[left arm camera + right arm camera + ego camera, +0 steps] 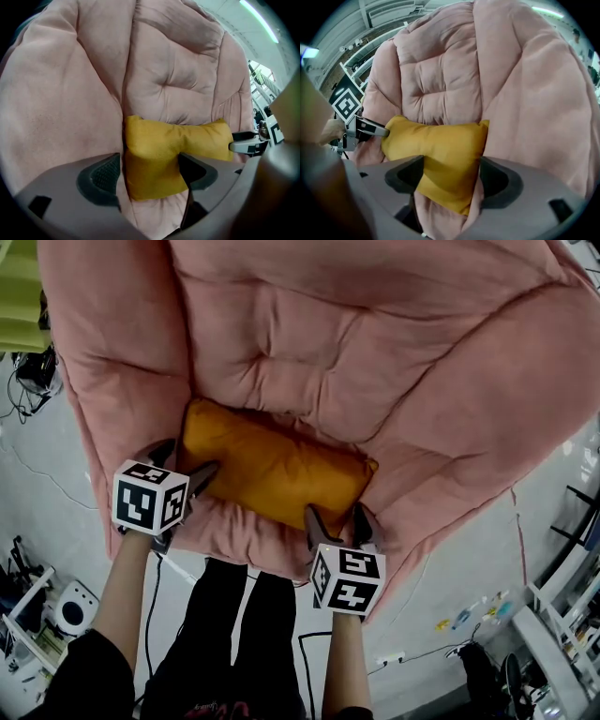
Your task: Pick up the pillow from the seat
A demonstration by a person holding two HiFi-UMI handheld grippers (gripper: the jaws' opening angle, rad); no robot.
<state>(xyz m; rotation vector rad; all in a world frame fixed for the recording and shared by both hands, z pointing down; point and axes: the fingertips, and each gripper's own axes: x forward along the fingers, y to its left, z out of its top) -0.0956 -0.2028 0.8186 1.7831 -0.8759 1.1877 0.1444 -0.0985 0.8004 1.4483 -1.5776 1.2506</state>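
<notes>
The left tool (186, 457) and right tool (336, 514) gape wide, each straddling one end of the pillow (272, 470), seemingly for a level lift.

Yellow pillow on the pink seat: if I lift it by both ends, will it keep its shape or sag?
The yellow pillow looks soft and plump with creased fabric, so it will likely sag in the middle and squash when gripped. It probably weighs little for its size. Nestled in the padding of the pink seat, it should not roll.
</notes>
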